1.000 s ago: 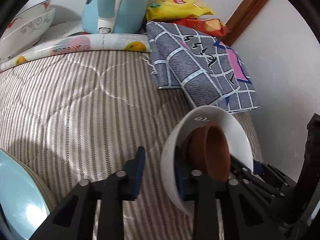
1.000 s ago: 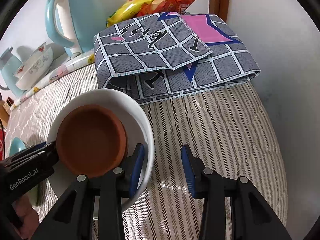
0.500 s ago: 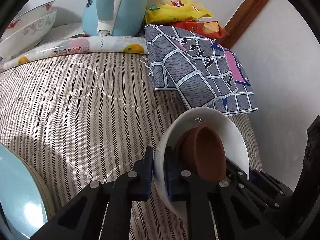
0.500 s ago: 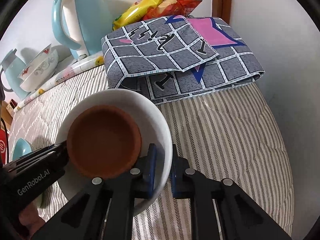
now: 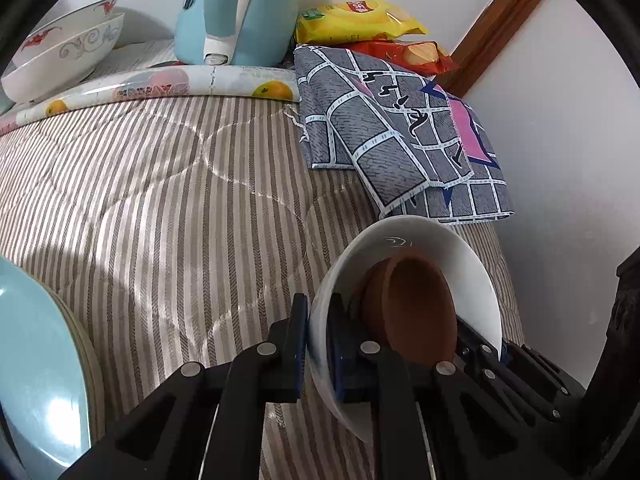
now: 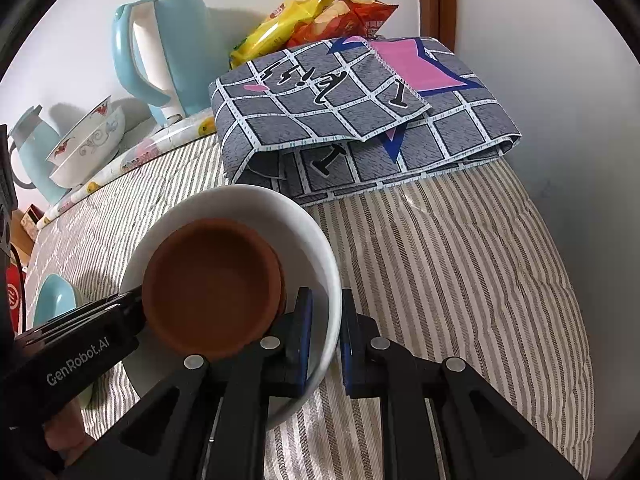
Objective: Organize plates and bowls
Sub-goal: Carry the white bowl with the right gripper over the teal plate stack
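Observation:
A white bowl (image 5: 472, 264) (image 6: 296, 224) holds a small brown bowl (image 5: 416, 304) (image 6: 212, 292) and hangs above the striped bedcover. My left gripper (image 5: 318, 344) is shut on the white bowl's left rim. My right gripper (image 6: 324, 340) is shut on its right rim. A light blue plate (image 5: 36, 364) (image 6: 54, 300) lies at the lower left. Two patterned white bowls (image 5: 68, 52) (image 6: 90, 144) sit stacked at the far left.
A light blue kettle (image 5: 240, 8) (image 6: 156, 48) stands at the back on a fruit-print mat (image 5: 160, 82). A folded grey checked cloth (image 5: 400, 136) (image 6: 360, 116) and snack bags (image 5: 360, 20) (image 6: 316, 16) lie at the back right beside the white wall.
Both grippers have closed on the white bowl's rim, one on each side. The bowl with the brown bowl inside has risen slightly.

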{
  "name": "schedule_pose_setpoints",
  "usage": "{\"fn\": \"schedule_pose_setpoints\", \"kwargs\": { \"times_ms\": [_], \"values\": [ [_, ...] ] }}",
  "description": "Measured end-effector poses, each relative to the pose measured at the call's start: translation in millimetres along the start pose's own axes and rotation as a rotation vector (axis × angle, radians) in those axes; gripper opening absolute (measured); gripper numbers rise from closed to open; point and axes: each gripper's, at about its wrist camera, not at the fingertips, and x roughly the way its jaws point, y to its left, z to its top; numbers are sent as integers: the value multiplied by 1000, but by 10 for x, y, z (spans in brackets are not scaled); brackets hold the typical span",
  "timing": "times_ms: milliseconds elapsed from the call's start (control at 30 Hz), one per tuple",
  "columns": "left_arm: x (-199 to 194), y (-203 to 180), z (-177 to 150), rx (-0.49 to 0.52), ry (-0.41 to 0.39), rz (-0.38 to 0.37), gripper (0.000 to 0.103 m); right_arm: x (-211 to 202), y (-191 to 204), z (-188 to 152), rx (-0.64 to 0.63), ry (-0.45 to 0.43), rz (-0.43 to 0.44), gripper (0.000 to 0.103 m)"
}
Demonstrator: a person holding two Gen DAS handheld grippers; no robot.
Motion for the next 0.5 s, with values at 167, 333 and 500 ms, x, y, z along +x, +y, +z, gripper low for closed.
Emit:
{"fn": "schedule_pose_setpoints", "kwargs": {
  "times_ms": [167,333,500],
  "values": [
    [-44,-14,-55,-3,-3,-2,10,-64,-11,-36,5,-7,0,12],
    [-103,-45,-108,-1,-8,-2,10,-122,-12,-90,7,-13,0,12],
    [-190,-62,-185,-7,-12,-9,10,-197,-20,-163,12,-16,3,12]
  ]
}}
